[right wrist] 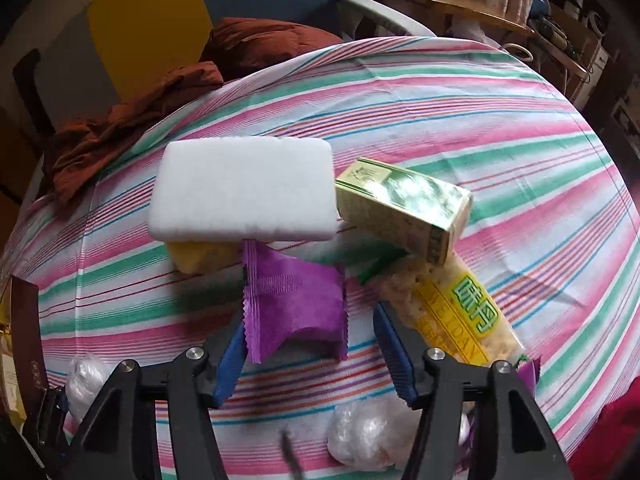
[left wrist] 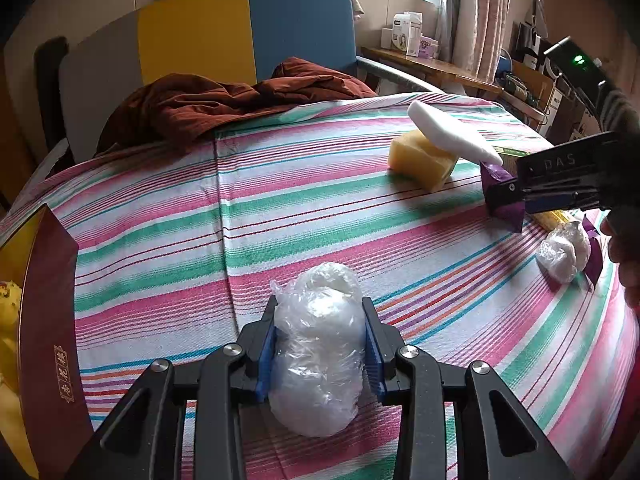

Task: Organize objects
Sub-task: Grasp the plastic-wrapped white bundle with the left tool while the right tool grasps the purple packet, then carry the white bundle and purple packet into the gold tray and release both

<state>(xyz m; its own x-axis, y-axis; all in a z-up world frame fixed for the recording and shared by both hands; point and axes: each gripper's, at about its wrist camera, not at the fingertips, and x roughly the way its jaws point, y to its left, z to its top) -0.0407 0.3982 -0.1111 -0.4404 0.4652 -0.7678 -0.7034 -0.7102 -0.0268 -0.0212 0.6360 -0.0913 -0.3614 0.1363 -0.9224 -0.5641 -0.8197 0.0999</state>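
My left gripper (left wrist: pixel 320 303) is shut on a clear plastic-wrapped white bundle (left wrist: pixel 320 360) that rests on the striped cloth (left wrist: pixel 280 208). In the right wrist view, a purple serrated packet (right wrist: pixel 296 304) lies between the jaws of my right gripper (right wrist: pixel 310 320). The left pad is at its edge and the right pad stands clear of it. Just beyond, a white foam pad (right wrist: pixel 244 188) leans on a yellow sponge (right wrist: pixel 200 258). A green-gold box (right wrist: pixel 404 208) lies across a cracker pack (right wrist: pixel 452 312). A second wrapped bundle (right wrist: pixel 364 436) sits under the right gripper.
A dark red box (left wrist: pixel 48 320) with a yellow inside stands at the left edge of the striped surface. A rust-brown cloth (left wrist: pixel 224 100) is heaped at the far side against a chair back. A person's hand (left wrist: pixel 624 256) shows at the right edge.
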